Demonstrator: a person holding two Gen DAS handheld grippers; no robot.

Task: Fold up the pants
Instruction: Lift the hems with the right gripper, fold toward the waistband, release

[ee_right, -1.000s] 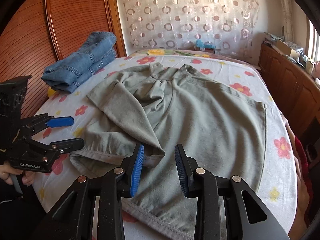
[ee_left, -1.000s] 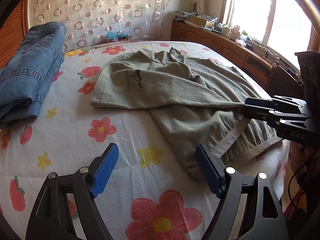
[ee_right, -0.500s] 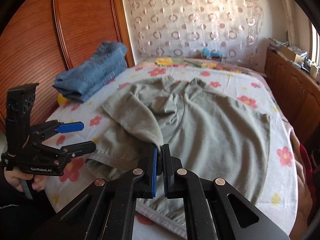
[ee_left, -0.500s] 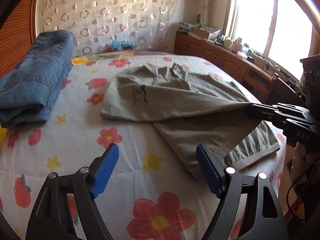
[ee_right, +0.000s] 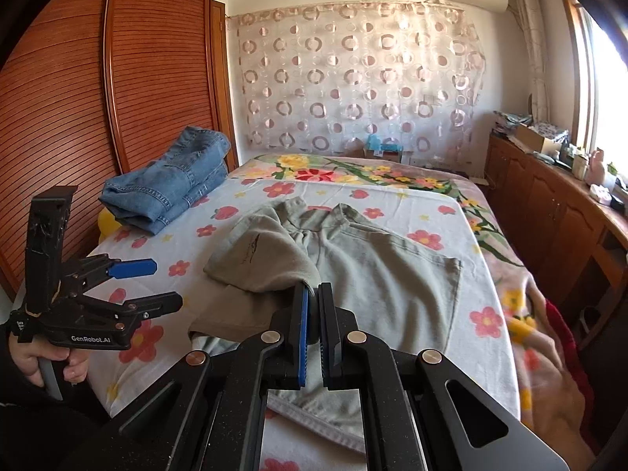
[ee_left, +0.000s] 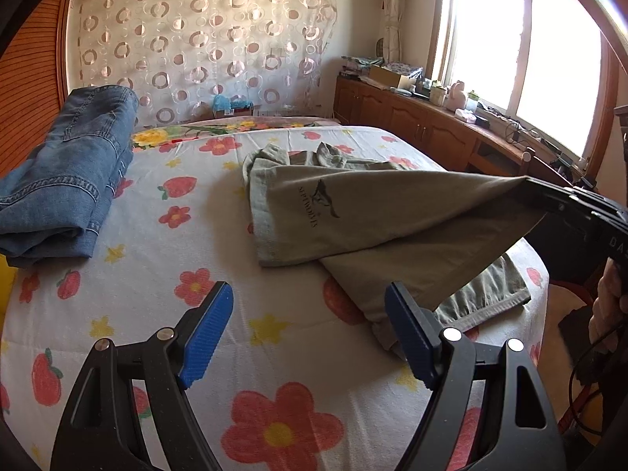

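Note:
Grey-green pants [ee_left: 353,212] [ee_right: 376,274] lie spread on the flowered bed sheet [ee_left: 165,286]. My right gripper [ee_right: 313,294] is shut on a fold of one pant leg and holds it lifted off the bed; it shows in the left wrist view [ee_left: 528,184] with the cloth stretched up to it. My left gripper [ee_left: 308,325] is open and empty, low over the sheet just left of the pants' near edge; it also shows at the left of the right wrist view [ee_right: 155,282].
Folded blue jeans [ee_left: 66,172] [ee_right: 168,184] lie at the bed's far left by a wooden wardrobe [ee_right: 98,117]. A wooden cabinet [ee_left: 424,129] with clutter runs under the window on the right. A patterned curtain [ee_right: 353,78] hangs behind.
My right gripper closed on the pant leg fold and lifted it up and back. My left gripper stayed open and drew back a little.

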